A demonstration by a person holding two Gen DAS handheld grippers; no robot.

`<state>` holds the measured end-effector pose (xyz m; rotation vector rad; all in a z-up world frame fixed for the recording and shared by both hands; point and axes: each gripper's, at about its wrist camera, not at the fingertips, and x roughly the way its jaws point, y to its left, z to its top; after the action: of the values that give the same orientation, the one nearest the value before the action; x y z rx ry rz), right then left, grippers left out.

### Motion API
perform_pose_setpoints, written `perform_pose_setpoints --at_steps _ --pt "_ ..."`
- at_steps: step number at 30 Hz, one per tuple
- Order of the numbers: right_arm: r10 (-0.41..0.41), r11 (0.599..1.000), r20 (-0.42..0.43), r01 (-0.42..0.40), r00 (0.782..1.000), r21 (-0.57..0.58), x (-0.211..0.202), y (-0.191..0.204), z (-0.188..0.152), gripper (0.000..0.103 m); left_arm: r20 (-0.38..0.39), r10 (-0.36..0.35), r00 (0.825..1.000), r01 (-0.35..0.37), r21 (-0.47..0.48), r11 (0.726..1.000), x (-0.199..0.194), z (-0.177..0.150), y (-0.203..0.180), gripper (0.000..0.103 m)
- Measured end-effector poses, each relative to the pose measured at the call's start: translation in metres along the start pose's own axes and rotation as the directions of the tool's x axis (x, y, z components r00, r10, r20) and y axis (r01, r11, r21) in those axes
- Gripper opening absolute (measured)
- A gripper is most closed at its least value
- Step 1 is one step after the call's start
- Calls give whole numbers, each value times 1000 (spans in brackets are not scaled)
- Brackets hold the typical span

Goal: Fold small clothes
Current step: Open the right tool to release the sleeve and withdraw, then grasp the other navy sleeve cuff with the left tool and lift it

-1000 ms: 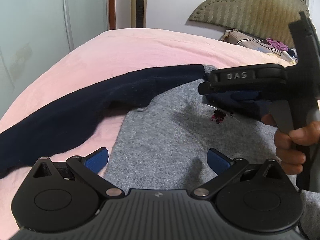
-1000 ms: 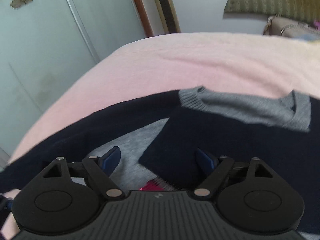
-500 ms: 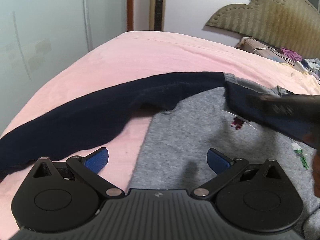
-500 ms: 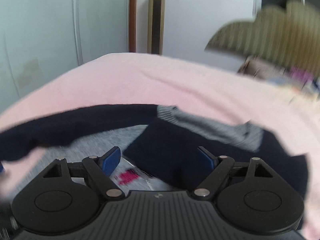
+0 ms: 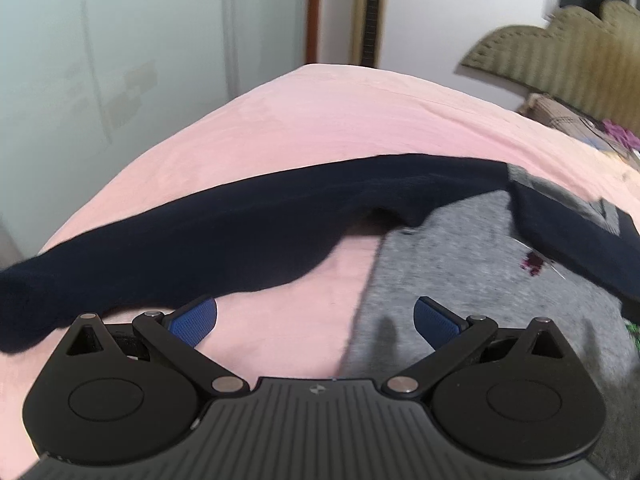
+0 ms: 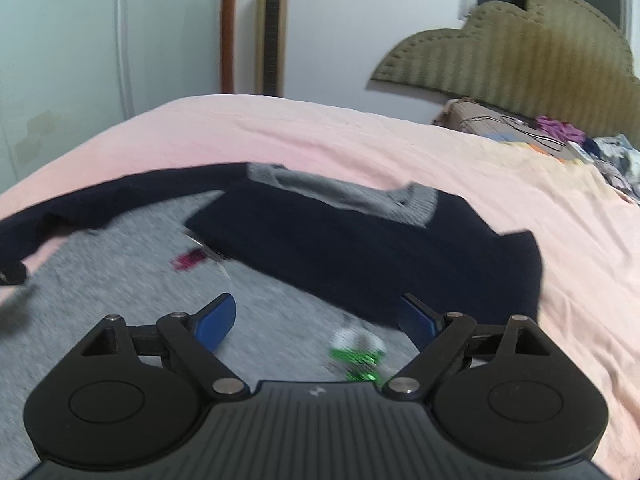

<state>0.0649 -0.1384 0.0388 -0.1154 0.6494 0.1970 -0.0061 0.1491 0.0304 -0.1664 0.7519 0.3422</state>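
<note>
Hovering wide open at six o'clock in the left wrist view, left gripper (image 5: 316, 318) holding nothing, blue pads spread over the seam where pink bedsheet (image 5: 320, 128) is meeting grey cloth. Likewise gaping and empty in the right wrist view, right gripper (image 6: 316, 320), its right pad sitting just in front of the dark folded edge, whether touching it or not being impossible to tell.

Lying flat just beyond both tools, small grey-and-navy knitted sweater (image 6: 120, 272), grey body spreading from six toward nine o'clock in the right view. Showing on that grey knit, blurred pink motif (image 6: 188, 259) and blurred green motif (image 6: 358, 354). Resting folded across the chest toward one o'clock, navy right sleeve (image 6: 360, 248), with grey ribbed V-neck collar (image 6: 344, 194) peeking out behind it. Stretching out unfolded from twelve toward nine o'clock in the left view, long navy left sleeve (image 5: 200, 248), draping onto the sheet.

Standing far off at two o'clock, olive quilted headboard (image 6: 532, 52), with pile of mixed laundry (image 6: 560, 136) below it.

Judging by the layout, sitting midway through the sleeve-folding step: one sleeve in, one still out. Calling next, probably, for the left tool reaching toward nine o'clock, pinching the outstretched cuff and carrying it across the body.
</note>
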Motion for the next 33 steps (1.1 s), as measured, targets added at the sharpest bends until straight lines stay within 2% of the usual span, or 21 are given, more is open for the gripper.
perform_pose_setpoints --at_steps 2,5,8,9,11,14,16,17,18,19,22,25,26,28,29,30,32,33 --pt "-11 1000 -10 12 1000 29 3 -7 -7 89 0 25 1000 -25 -49 999 0 -2 12 103" --pt "17 996 -38 -14 999 84 5 -15 -17 89 -1 61 998 -61 -138 989 -1 -6 35 103" --pt "30 996 -51 -26 998 88 8 -14 -24 89 -18 75 997 -77 -276 958 -1 -11 68 103" --pt "30 996 -53 -26 998 83 8 -13 -25 89 -19 79 997 -81 -339 937 -3 -14 83 103" --pt "37 997 -52 -33 998 76 8 -10 -27 89 -9 77 997 -73 -453 889 -7 -21 110 103" --pt "42 996 -55 -38 998 80 9 -8 -28 89 28 47 999 -21 -590 807 -15 -27 145 103" --pt "43 995 -58 -38 997 87 11 -9 -29 89 60 28 998 21 -692 722 -22 -32 171 103" --pt "43 995 -59 -38 997 91 11 -9 -30 89 75 26 997 39 -742 669 -25 -34 184 103" --pt "43 995 -60 -38 997 93 11 -9 -30 89 84 24 996 51 -773 633 -26 -36 192 103" --pt "43 995 -60 -37 997 95 11 -9 -30 89 95 20 995 66 -810 582 -28 -37 204 103" --pt "42 995 -62 -36 997 93 12 -9 -31 89 105 27 994 79 -877 475 -31 -39 230 101" --pt "42 995 -61 -36 997 93 12 -9 -31 90 115 13 993 101 -914 393 -29 -40 248 96" --pt "42 995 -61 -37 997 93 12 -9 -31 90 123 3 992 114 -928 355 -27 -41 254 94" --pt "41 995 -62 -35 997 93 12 -9 -31 91 139 1 990 132 -941 310 -28 -43 262 88" --pt "41 995 -62 -35 997 92 12 -9 -31 91 142 4 990 134 -945 298 -28 -41 265 79" --pt "41 995 -62 -35 997 92 13 -8 -31 91 143 7 990 134 -945 297 -30 -42 267 73" --pt "41 995 -63 -35 997 91 13 -8 -32 91 146 -2 989 140 -945 295 -30 -41 268 43" --pt "41 995 -63 -35 997 91 13 -8 -32 91 146 -18 989 145 -946 289 -32 -47 267 38"
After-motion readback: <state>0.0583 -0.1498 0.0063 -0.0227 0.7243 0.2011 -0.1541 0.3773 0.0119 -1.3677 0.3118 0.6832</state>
